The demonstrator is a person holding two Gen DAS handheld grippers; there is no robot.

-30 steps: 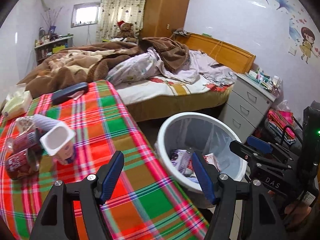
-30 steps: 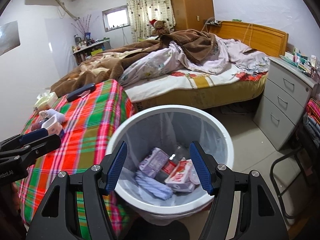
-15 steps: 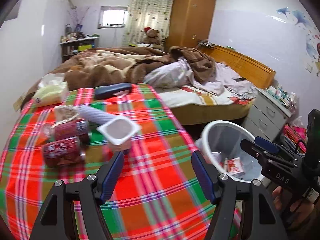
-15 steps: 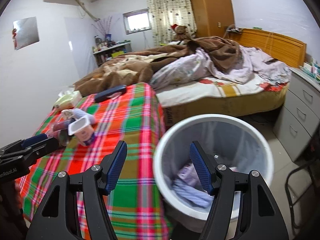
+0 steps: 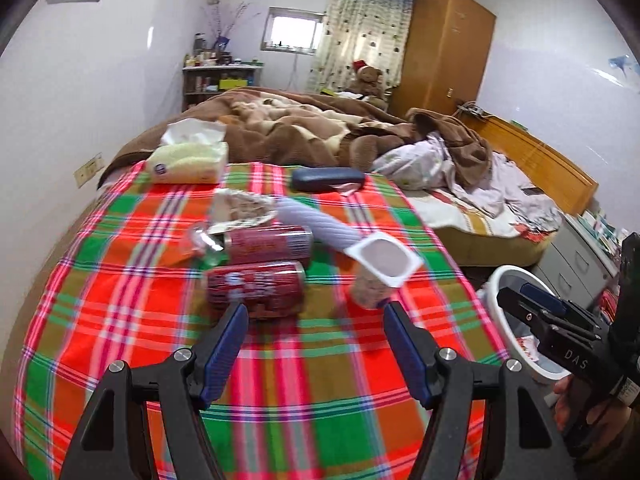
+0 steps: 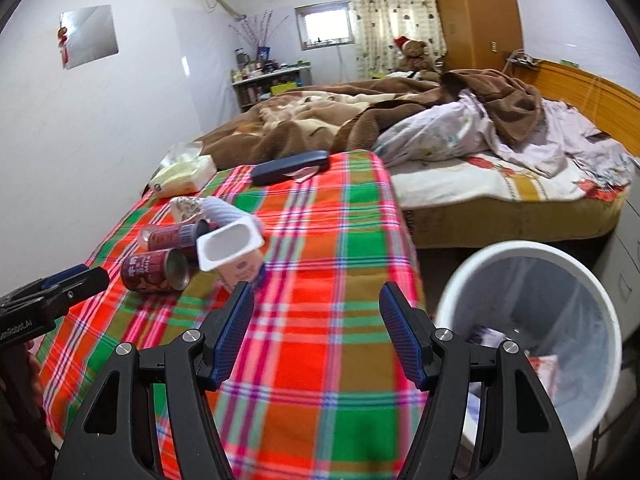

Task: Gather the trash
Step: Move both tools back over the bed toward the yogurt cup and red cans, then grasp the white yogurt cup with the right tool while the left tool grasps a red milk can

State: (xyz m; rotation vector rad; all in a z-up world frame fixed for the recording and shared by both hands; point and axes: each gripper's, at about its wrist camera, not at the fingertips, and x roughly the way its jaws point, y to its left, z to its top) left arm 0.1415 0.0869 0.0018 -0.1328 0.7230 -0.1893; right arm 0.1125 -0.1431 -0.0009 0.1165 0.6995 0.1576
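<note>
On plaid cloth (image 5: 320,400), cylindrical red cans (image 5: 256,286) lie.

My right gripper (image 6: 316,312) hangs open, empty, over plaid tablecloth (image 6: 320,240). Yogurt cup (image 6: 232,250) and two red cans (image 6: 156,270) at ten o'clock; white bin (image 6: 532,252) at three.

the tablecloth (image 5: 320,360) is plaid — red, green and olive squares crossed by pink, white and purple lines. two cans (image 5: 256,286) are dark red with white lettering; the yogurt cup (image 5: 382,258) is white. the glasses case (image 5: 326,178) is navy, the bin (image 6: 532,264) white, the blanket (image 6: 360,116) brown and cream — the gripper pads (image 5: 224,340) blue.
</note>
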